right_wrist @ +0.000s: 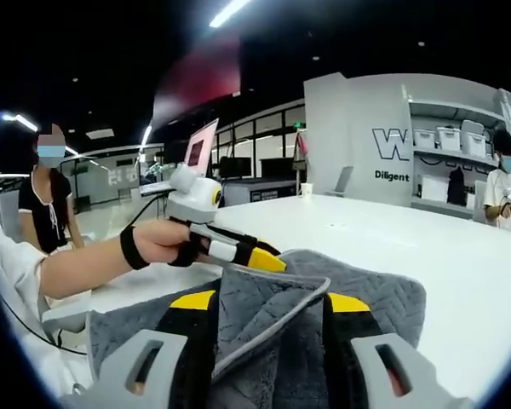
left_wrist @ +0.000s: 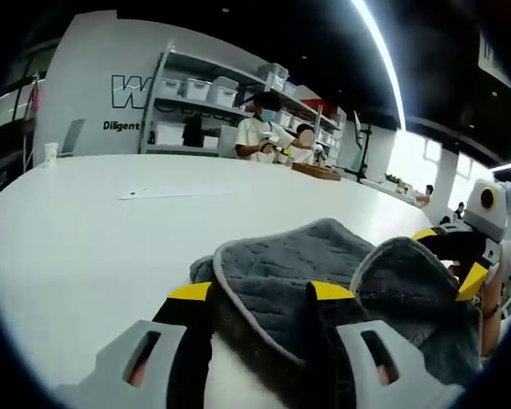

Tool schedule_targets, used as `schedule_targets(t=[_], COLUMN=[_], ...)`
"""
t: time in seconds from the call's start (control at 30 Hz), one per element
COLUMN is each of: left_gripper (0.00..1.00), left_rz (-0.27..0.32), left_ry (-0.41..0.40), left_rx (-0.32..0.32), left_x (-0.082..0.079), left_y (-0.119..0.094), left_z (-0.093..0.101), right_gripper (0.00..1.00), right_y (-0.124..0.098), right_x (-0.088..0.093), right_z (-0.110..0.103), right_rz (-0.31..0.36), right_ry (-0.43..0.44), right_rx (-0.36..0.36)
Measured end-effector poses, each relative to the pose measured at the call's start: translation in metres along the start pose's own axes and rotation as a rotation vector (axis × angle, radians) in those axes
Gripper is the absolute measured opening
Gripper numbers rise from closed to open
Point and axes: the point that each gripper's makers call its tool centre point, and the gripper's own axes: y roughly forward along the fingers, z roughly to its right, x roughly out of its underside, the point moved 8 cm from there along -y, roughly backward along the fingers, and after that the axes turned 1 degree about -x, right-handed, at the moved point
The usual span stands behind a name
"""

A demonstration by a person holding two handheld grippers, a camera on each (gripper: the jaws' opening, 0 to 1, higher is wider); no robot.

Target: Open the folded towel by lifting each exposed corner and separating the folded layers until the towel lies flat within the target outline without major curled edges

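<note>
A grey quilted towel [left_wrist: 281, 264] with a pale bound edge lies bunched on the white table [left_wrist: 94, 247]. My left gripper [left_wrist: 261, 291], with yellow jaw tips, has a layer of the towel filling the gap between its jaws. At the right, my right gripper [left_wrist: 449, 257] holds a flap of the towel up off the table. In the right gripper view the towel [right_wrist: 383, 294] rises in a fold between the jaws of my right gripper [right_wrist: 270, 301]. A hand brings the left gripper [right_wrist: 268, 256] in from the left onto the towel's far edge.
The table [right_wrist: 434, 234] stretches wide and bare beyond the towel. A cup [left_wrist: 49, 153] stands at its far left edge and a thin strip [left_wrist: 153, 194] lies mid-table. Shelves with bins [left_wrist: 204, 89] and seated people are at the back. A person [right_wrist: 47, 204] stands at the left.
</note>
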Motion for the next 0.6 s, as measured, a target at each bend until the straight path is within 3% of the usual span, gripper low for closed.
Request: schedule_targets(t=[0.6], left_gripper=[0.41], left_rz=[-0.033], left_ry=[-0.006], left_rx=[0.001], left_x=[-0.004], left_y=[0.012], left_z=[-0.005], right_gripper=[0.47], right_y=[0.002], right_x=[0.001], right_z=[0.005], right_rz=[-0.017], right_ry=[0.008], right_rx=[0.036])
